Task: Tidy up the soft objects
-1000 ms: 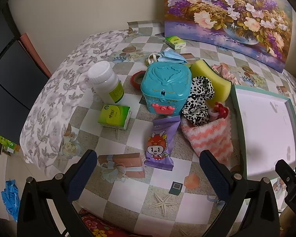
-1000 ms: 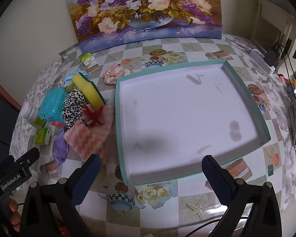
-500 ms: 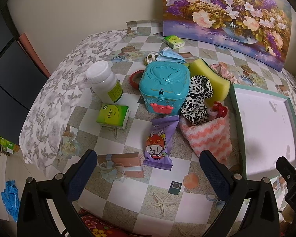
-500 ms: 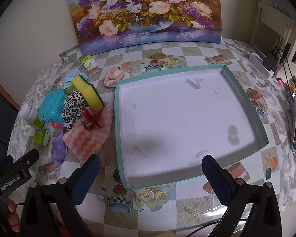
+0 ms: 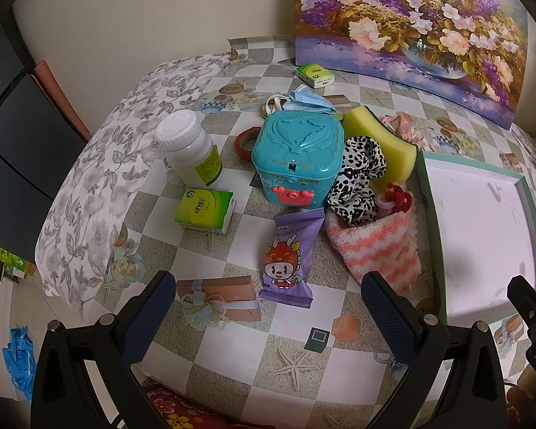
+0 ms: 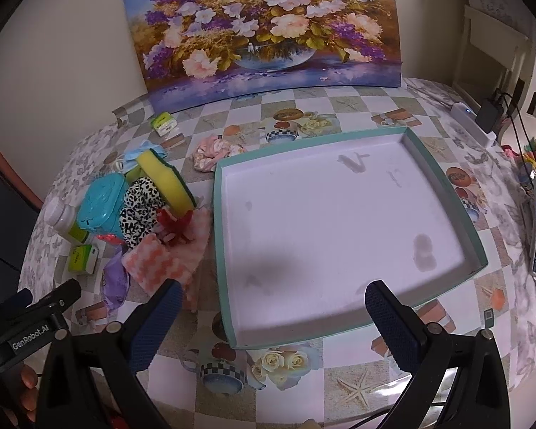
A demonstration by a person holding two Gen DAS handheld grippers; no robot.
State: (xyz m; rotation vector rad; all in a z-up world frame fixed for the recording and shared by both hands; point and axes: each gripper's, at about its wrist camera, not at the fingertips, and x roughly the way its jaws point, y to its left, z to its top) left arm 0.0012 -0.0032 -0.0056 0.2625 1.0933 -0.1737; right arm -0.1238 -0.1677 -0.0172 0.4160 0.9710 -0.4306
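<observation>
Two grippers: left gripper (image 5: 266, 307) & right gripper (image 6: 273, 307), both w/ fingers wide apart, clamped on nothing, hovering over table (image 5: 232, 350).
Soft pile: fuzzy pink-white zigzag sock (image 5: 373, 246), leopard-print scrunchie (image 5: 357, 182), red fluffy hair tie (image 5: 398, 195), thick yellow sponge (image 5: 380, 143) w/ dark green backing, all touching, just left of tray.
More soft: blue pleated face mask (image 5: 309, 102) behind teal box; pink ruffled scrunchie (image 6: 214, 152) near tray's far-left corner.
Tray: teal rim (image 6: 219, 250), white inside, shallow, rectangular; holds nothing, smudged floor only.
Hard stuff: teal plastic box (image 5: 298, 155), lid shut, embossed; white round bottle (image 5: 193, 152); green tissue pack (image 5: 205, 211); glossy purple snack packet (image 5: 289, 254).
Table cover: checkered, glossy.
</observation>
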